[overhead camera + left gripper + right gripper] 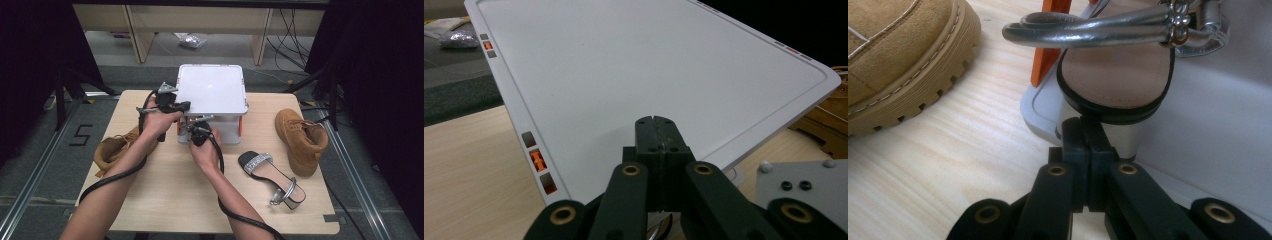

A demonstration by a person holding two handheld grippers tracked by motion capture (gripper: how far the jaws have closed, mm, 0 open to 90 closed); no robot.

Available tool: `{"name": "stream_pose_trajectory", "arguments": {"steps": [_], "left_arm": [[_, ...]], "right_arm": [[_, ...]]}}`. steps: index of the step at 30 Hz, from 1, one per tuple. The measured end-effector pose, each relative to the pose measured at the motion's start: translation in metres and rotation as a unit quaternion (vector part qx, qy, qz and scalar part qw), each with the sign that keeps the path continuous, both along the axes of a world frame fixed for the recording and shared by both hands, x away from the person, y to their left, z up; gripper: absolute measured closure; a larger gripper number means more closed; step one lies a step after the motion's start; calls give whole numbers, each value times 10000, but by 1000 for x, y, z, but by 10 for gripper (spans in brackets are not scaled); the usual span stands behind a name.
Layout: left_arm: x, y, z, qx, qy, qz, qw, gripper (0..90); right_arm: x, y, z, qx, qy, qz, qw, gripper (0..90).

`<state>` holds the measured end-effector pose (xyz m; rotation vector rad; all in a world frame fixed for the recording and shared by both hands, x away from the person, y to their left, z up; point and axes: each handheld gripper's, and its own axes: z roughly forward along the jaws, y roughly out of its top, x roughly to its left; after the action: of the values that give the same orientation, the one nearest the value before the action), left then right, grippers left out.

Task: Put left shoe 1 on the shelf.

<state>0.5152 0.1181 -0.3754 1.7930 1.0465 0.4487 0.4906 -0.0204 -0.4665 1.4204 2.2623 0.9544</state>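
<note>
While both my jaw pairs are pressed together, the shoe packing looks barely begun. In the high view my left gripper (184, 105) sits at the left edge of the white plastic storage box's lid (212, 90) in mid-frame, and my right gripper (200, 132) is at the box's front. Two tan suede boots (302, 137) (112, 150) and a silver-strapped black sandal (272, 175) lie outside on the pale wooden table (175, 200).

In the left gripper view my closed tips (656, 122) hover at the lid's (649, 65) lower edge; I cannot tell whether it is latched or lifted.

In the right gripper view my closed tips (1087, 125) meet the block heel of a second silver-strapped sandal (1115, 75), centre frame beside the box's orange latch (1045, 55). Whether they pinch it is hidden.
</note>
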Motion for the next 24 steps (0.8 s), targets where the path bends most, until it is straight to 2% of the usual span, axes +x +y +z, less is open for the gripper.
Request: {"name": "stream_pose_trajectory", "arguments": {"steps": [9,11,13,15,16,18,19,20,21,24], "left_arm": [[0,0,0,-7,10,-8,10000,898],[-1,0,0,11,9,-15,10000,898],[-1,0,0,6,11,-15,10000,898],[-1,0,0,23,20,-11,10000,898],[-1,0,0,28,20,-5,10000,898],[-1,0,0,12,9,-22,10000,898],[-1,0,0,27,17,-18,10000,898],[-1,0,0,27,17,-18,10000,898],[0,0,0,3,9,-29,10000,898],[-1,0,0,31,6,-22,10000,898]], "right_arm": [[5,7,-5,-16,-65,63,10000,881],[5,10,-7,36,22,45,10000,862],[4,11,-11,13,19,116,9999,805],[4,10,-12,59,-1,167,9998,775],[4,9,-12,43,-92,234,9997,765],[0,8,-11,65,-59,189,9998,767],[-2,4,-8,48,-116,200,9997,835],[-2,4,-8,48,-116,200,9997,835],[-5,-1,-6,-22,-165,183,9997,900],[-5,-9,-5,-94,-188,-9,9998,900]]}}
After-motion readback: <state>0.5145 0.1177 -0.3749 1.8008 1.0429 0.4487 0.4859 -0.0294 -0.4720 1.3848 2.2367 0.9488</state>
